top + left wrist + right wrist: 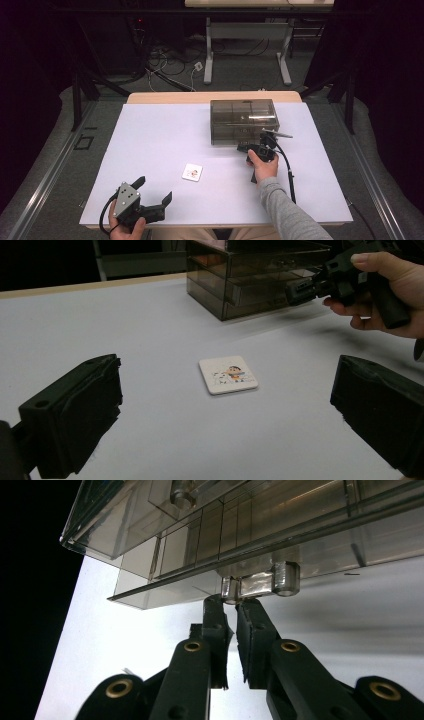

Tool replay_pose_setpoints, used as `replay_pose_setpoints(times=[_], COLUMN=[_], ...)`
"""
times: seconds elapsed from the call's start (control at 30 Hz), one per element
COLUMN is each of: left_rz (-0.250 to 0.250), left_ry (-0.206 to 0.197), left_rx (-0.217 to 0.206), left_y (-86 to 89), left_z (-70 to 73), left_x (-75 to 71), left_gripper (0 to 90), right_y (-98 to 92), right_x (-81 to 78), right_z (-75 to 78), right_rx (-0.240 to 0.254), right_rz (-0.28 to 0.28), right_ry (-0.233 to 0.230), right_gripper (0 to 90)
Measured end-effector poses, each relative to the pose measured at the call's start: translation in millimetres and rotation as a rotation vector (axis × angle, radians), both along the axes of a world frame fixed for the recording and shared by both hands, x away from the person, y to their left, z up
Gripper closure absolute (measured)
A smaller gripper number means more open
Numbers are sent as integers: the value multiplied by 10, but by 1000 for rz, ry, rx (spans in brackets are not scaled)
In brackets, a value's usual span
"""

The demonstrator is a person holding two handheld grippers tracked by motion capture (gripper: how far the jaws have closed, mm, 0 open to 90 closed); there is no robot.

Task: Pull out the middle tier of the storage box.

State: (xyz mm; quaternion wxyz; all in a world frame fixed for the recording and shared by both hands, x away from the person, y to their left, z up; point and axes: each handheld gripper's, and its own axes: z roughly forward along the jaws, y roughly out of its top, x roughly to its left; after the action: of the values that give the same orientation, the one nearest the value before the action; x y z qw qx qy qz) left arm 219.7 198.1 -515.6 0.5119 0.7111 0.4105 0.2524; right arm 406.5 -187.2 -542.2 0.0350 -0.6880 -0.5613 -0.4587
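Observation:
A smoky clear drawer box (pixel 243 120) stands at the back of the white table (pixel 150 135). My right gripper (pixel 244 147) is at its front. In the right gripper view the jaws (pixel 231 602) stand almost together, pinching the left end of the lower drawer's clear handle (pixel 260 582). That drawer sticks out slightly from the box (pixel 280 525). A small white tile (pixel 192 172) with a cartoon figure lies flat mid-table. My left gripper (pixel 154 189) rests at the near left, open and empty, facing the tile (pixel 228 375) from a short distance. The left gripper view shows the right gripper (pixel 300 290) against the box (pixel 240 270).
The table's wooden far edge (pixel 215 96) shows behind the box. Past it, on the floor, are cables (pixel 170 65) and the white legs of another table (pixel 209 55). A black cable (pixel 289 170) trails from the right gripper along the sleeve.

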Motion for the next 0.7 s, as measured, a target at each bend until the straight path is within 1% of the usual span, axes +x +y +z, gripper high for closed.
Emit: replay_pose_setpoints(times=[0.03, 0.07, 0.13, 0.17, 0.23, 0.27, 0.3, 0.37, 0.4, 0.43, 0.57, 0.6, 0.67, 0.7], left_rz=[0, 0, -1, -1, -1, -1, 0, 1, 1, 3, 3, 3, 5, 5], left_ry=[0, 0, 3, 3, 3, 3, 3, 0, 1, 1, 0, 0, 1, 1], left_rx=[0, -1, -7, -5, -6, -6, -6, -1, -1, -11, -9, -10, -11, -11], left_y=[0, -2, -6, -6, -6, -6, -5, -2, -2, -10, -12, -11, -11, -10], left_z=[0, 0, -2, -2, -2, -1, -1, -1, -1, -6, -7, -7, -7, -7], left_x=[0, 0, -1, 0, 0, -1, -1, 1, 1, 2, 3, 3, 2, 2], left_gripper=[6, 7, 7, 7, 7, 6, 7, 6, 6, 6, 6, 6, 7, 7], right_y=[-1, -7, -7, -1, 1, 1, -12, -8, -9, -3, -6, -12, -14, -20], right_x=[-3, -9, -9, -17, -18, -22, -32, -35, -36, -38, -39, -38, -38, -38], right_z=[-1, 7, 4, 4, 1, 0, 4, 9, 9, 1, 1, 11, 9, 6], right_rx=[-2, -11, -13, -2, 1, 1, -13, -8, -8, -4, -6, -11, -16, -4], right_rz=[1, 11, 13, 5, 1, 1, 15, 10, 14, 3, 5, 10, 12, 18], right_ry=[1, 13, 6, 4, 0, 0, 10, 14, 12, -2, -1, 15, 13, 9], right_gripper=[838, 839, 839, 838, 839, 839, 839, 839, 839, 839, 838, 836, 835, 827])
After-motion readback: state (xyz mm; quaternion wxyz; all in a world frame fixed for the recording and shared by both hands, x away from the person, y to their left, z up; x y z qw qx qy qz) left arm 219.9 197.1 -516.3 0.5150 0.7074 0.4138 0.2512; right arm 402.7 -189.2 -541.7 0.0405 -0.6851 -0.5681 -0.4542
